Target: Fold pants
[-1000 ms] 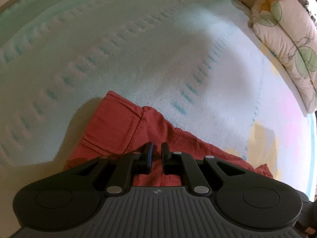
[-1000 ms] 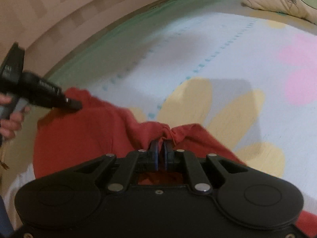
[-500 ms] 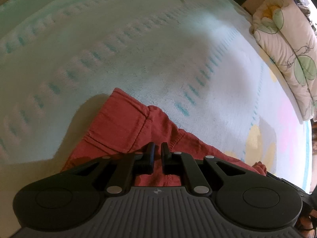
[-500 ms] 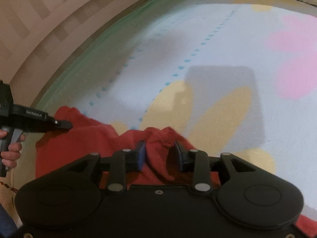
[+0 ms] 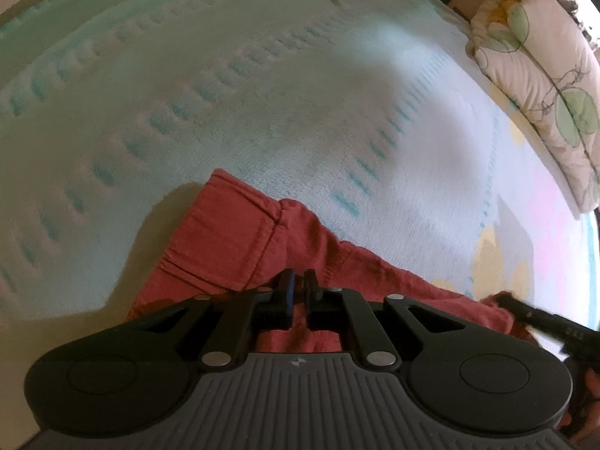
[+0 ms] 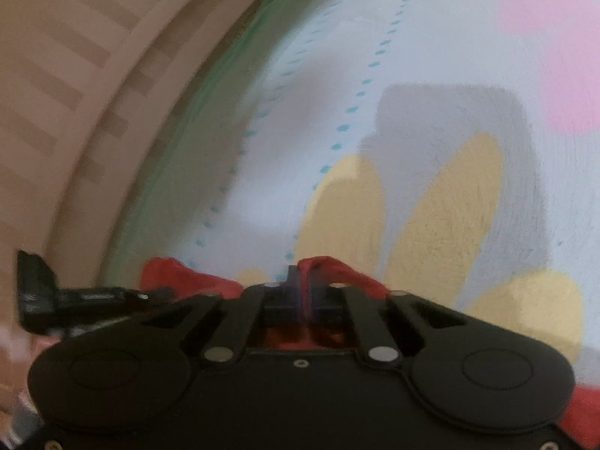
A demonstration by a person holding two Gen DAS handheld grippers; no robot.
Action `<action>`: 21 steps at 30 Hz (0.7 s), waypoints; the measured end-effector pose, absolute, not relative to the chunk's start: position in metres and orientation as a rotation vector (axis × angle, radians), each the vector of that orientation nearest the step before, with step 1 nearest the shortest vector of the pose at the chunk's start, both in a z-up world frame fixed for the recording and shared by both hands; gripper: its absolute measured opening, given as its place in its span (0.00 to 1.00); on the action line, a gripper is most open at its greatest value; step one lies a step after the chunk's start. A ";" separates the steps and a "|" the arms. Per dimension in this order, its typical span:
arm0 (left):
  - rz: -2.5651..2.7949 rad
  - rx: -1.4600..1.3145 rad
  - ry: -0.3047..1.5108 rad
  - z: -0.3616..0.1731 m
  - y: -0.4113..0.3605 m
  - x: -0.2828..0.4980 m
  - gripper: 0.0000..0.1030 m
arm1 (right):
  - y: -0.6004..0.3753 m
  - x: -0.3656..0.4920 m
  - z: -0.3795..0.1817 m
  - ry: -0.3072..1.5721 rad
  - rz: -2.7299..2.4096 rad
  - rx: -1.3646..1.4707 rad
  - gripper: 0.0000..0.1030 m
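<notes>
The red pants [image 5: 232,240] lie on a pale fleece blanket [image 5: 262,93] with dotted teal lines. In the left wrist view my left gripper [image 5: 299,281] is shut on a fold of the red cloth near a seam. In the right wrist view my right gripper [image 6: 300,277] is shut on another raised fold of the pants [image 6: 330,266], lifted a little off the blanket. The left gripper also shows in the right wrist view [image 6: 86,296], at the far left. The right gripper's tip shows in the left wrist view [image 5: 543,318], low right.
A folded floral quilt [image 5: 543,86] lies at the blanket's far right edge. The blanket has yellow petals [image 6: 442,225] and a pink patch [image 6: 555,37]. A beige slatted bed rail [image 6: 75,93] runs along the left past the blanket's green border.
My right gripper opened half a second ago and has shut again on the red cloth, and it has swung so the bed rail fills more of its view. The left gripper stays shut.
</notes>
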State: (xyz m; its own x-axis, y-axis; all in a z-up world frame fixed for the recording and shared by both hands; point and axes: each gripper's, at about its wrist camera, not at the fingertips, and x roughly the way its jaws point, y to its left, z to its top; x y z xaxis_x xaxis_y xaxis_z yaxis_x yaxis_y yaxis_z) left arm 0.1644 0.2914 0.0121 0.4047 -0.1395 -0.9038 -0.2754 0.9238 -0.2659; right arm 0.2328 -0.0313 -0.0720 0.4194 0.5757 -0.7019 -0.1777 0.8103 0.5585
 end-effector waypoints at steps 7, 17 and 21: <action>0.112 -0.418 1.148 0.014 0.295 0.160 0.03 | -0.017 0.227 -0.075 0.971 0.399 0.318 0.08; -0.054 -0.291 1.133 0.036 0.256 0.183 0.07 | 0.011 0.199 -0.018 0.802 0.523 0.182 0.25; -0.085 -0.228 1.209 0.015 0.238 0.206 0.07 | 0.051 0.190 -0.027 0.844 0.657 0.093 0.25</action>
